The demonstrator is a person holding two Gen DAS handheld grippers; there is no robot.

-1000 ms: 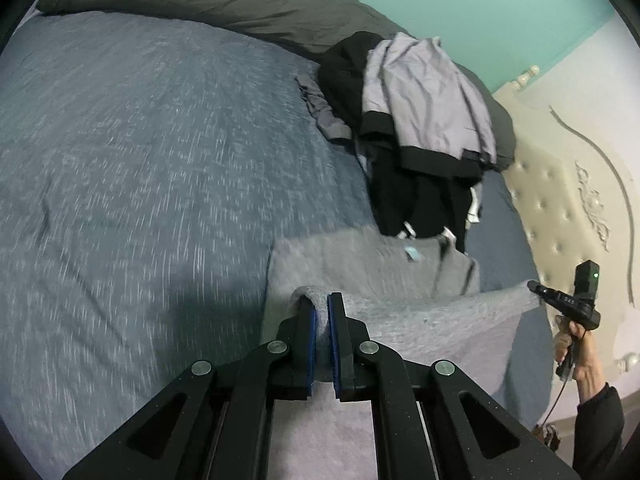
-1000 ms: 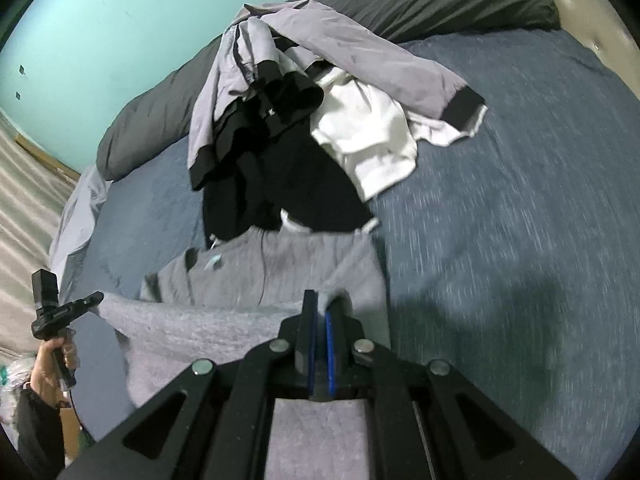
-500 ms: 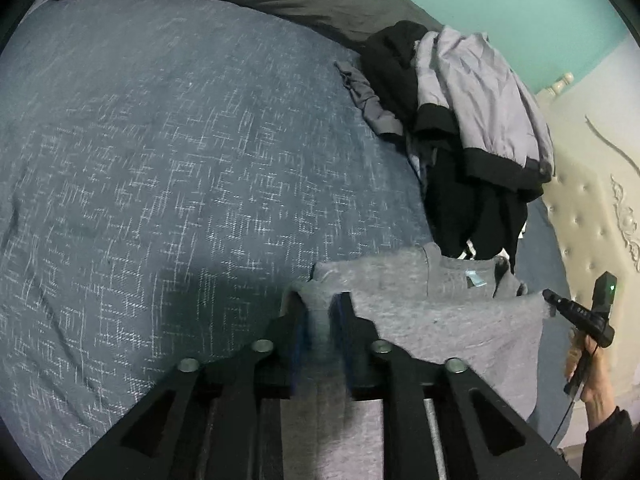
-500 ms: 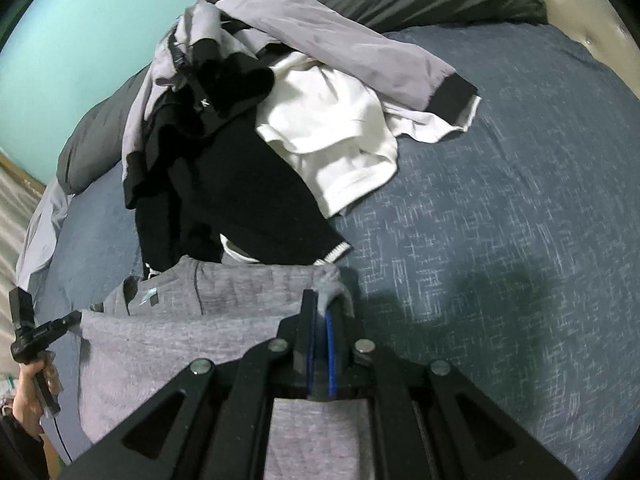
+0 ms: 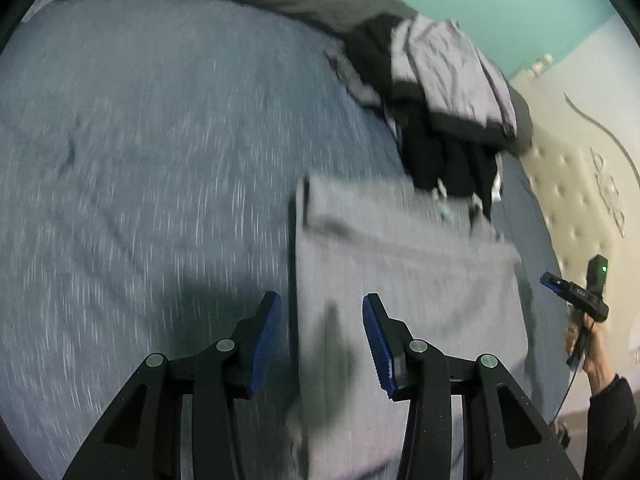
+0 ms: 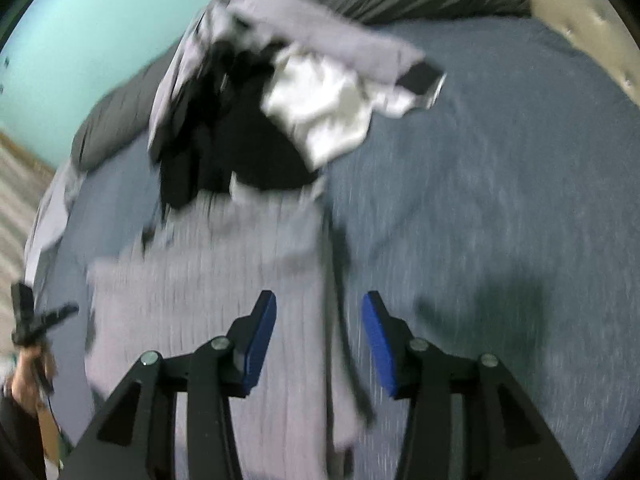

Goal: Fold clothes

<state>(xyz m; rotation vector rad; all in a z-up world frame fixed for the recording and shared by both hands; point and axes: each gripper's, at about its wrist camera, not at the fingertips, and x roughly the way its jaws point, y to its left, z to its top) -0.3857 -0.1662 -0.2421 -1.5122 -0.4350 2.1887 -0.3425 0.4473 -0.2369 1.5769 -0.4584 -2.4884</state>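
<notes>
On the bed [image 5: 140, 160], the grey garment [image 5: 400, 280] has just been released; both the left gripper [image 5: 322, 344] and right gripper [image 6: 320, 340] have been opened, completing this fold.

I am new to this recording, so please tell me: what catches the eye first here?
The grey garment lies flat on the blue bed cover, between both open grippers: left gripper, right gripper. Beyond it sits a messy pile of clothes, black, white and lilac.

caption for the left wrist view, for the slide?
Left gripper, jaws just opened, over the released grey garment folded on the blue bedspread.
</notes>
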